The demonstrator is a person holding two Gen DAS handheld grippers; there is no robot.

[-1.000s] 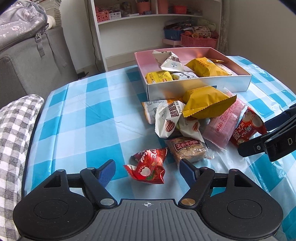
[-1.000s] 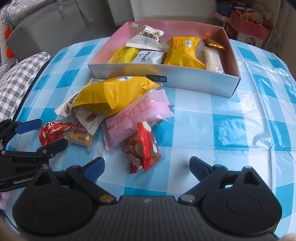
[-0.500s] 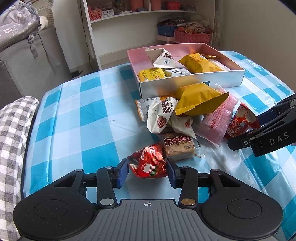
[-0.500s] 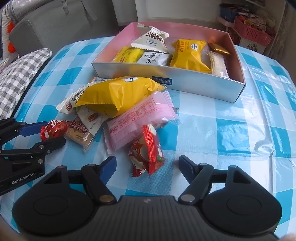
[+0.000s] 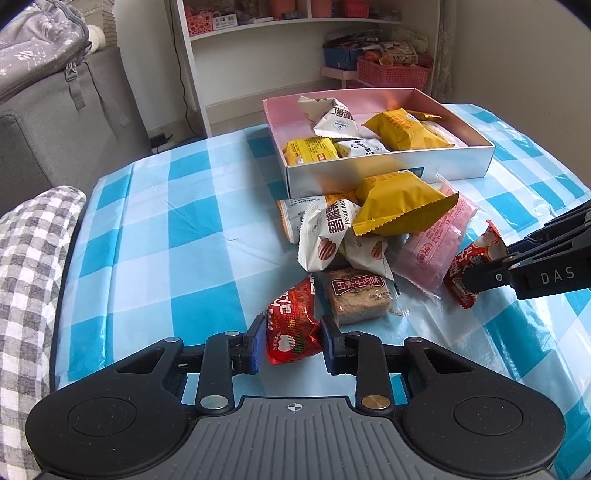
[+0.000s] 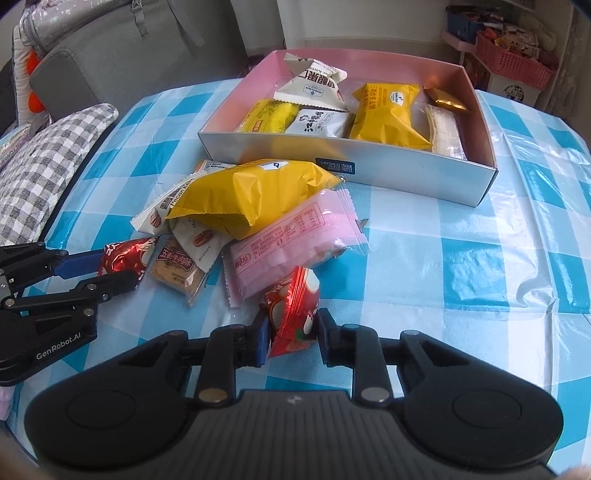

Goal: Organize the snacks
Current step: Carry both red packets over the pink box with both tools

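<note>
My left gripper [image 5: 293, 341] is shut on a red snack packet [image 5: 291, 325] at the near edge of a snack pile. My right gripper [image 6: 291, 334] is shut on a second red snack packet [image 6: 291, 306], which also shows in the left wrist view [image 5: 471, 273]. The pile holds a yellow bag [image 5: 399, 203], a pink packet [image 5: 439, 243], white pecan packets [image 5: 332, 236] and a brown beef-cake packet [image 5: 356, 291]. A pink-lined box [image 6: 480, 125] behind the pile holds several snacks.
A blue-and-white checked cloth [image 5: 192, 221] covers the table. A checked cushion [image 5: 26, 266] lies at the left edge, a grey sofa [image 5: 55, 122] behind it. White shelves [image 5: 295, 22] and a pink basket [image 5: 391, 72] stand at the back.
Both grippers went from open to shut, each closing on its red packet. Both have moved forward toward the pile.
</note>
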